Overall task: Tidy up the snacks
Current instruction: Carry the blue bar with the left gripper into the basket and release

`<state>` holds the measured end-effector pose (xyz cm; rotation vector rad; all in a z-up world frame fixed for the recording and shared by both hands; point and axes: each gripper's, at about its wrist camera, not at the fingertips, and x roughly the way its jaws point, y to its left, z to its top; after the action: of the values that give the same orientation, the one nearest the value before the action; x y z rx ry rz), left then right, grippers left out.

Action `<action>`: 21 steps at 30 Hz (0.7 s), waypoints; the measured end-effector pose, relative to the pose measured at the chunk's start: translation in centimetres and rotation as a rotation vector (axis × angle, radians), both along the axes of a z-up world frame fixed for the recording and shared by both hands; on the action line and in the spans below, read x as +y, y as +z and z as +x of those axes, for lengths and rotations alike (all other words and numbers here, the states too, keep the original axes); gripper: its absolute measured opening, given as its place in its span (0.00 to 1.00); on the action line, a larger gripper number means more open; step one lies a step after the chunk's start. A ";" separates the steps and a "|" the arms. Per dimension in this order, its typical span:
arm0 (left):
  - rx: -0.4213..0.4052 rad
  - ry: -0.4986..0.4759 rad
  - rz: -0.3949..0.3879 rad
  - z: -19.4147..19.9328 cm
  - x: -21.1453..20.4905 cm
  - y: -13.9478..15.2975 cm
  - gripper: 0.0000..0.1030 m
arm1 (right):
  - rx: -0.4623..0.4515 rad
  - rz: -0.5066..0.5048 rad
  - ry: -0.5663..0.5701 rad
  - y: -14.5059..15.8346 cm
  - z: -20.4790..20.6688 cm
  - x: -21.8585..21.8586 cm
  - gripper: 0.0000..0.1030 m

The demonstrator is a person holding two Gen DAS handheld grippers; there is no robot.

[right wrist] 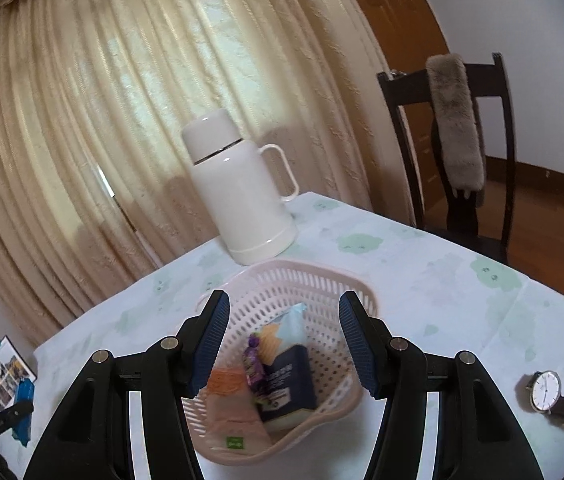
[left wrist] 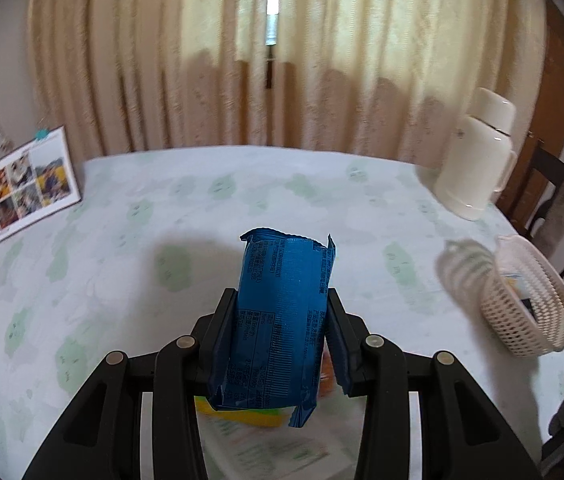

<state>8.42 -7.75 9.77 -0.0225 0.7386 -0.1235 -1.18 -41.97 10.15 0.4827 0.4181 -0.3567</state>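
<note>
— Blue foil, that's what the left claw (left wrist: 282,332) has: a blue snack packet (left wrist: 282,320) pinched across its middle between both pads, lifted clear of the counter (left wrist: 202,208), printed side toward the camera.

— And the basket?

— The pale slotted basket (right wrist: 305,280) sits off to the left claw's right, near the counter's edge, in front of the white thermos (right wrist: 238,192). From the right wrist view it already holds several things: a dark navy packet (right wrist: 287,384), a tan pouch (right wrist: 234,416), a small purple wrapper (right wrist: 254,364) and a light-blue-topped bag (right wrist: 285,328).

— What is the right claw (right wrist: 283,344) doing?

— Its jaws stand wide apart with nothing between them, hovering just over the near side of the basket.

— So which step is this?

— I'd judge it the carry: one snack is gripped and in the air, not yet dropped in. Something yellow-green (left wrist: 242,416) lies blurred beneath the left claw, possibly another snack waiting.

— Next move?

— Likely a sweep to the right until the packet hangs over the basket's opening, then parting the jaws. The right claw may need to clear out of the way first, since it occupies that same space.
</note>
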 end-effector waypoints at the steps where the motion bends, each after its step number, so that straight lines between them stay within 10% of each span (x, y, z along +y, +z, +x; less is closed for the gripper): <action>1: -0.006 -0.010 0.003 0.0 -0.5 0.2 0.37 | -0.003 0.003 -0.007 0.0 -0.1 -0.2 0.57; 21: -0.002 -0.342 -0.037 1.2 -15.4 1.8 0.37 | -0.025 0.035 -0.114 0.4 -1.6 -1.6 0.57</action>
<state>9.60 -23.19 11.58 0.0691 0.7336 -0.4633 -2.76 -43.57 10.52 0.5458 0.3734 -0.4540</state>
